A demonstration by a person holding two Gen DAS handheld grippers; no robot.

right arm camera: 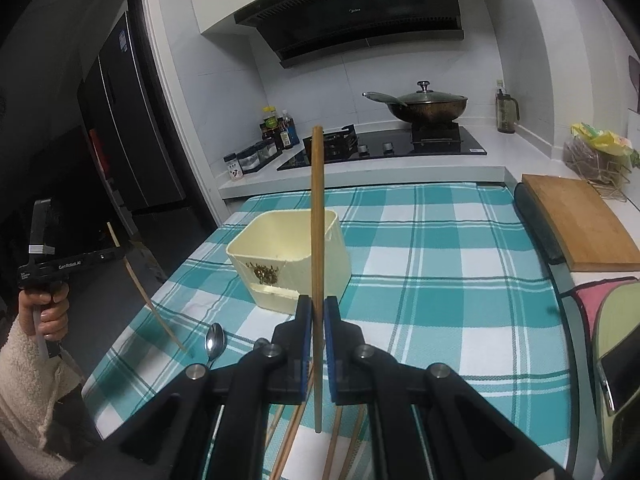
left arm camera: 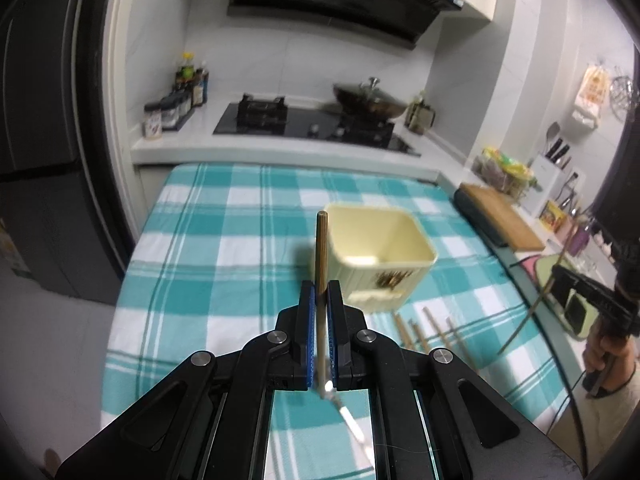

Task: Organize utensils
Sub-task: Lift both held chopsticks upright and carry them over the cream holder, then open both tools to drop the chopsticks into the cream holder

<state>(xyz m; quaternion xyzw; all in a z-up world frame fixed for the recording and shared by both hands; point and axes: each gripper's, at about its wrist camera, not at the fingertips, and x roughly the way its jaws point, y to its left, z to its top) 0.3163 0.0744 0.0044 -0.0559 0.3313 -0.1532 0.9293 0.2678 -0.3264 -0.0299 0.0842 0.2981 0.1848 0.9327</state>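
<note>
Clamped between the blue pads of the left gripper (left arm camera: 320, 292), one chopstick (left arm camera: 321, 256) stands nearly upright, its top level with the near rim of the cream holder (left arm camera: 384, 256) just beyond it. The right gripper (right arm camera: 317, 308) has its jaws shut on a second chopstick (right arm camera: 317, 216) in the same way, upright in front of that holder, with a long length above the pads and a shorter one below.

Each stick is pinched at one narrow spot, so I judge it could pivot or slip as the hand tilts it toward the holder's mouth, and then strike the rim and fall onto the checked cloth (right arm camera: 440, 280) covering the bench. Both sticks heading for the one opening could also cross or knock each other.

Loose chopsticks (right arm camera: 332, 440) lie on the cloth under the right gripper, and a spoon (right arm camera: 215, 342) lies near the left edge; a dropped stick could scatter them.
</note>
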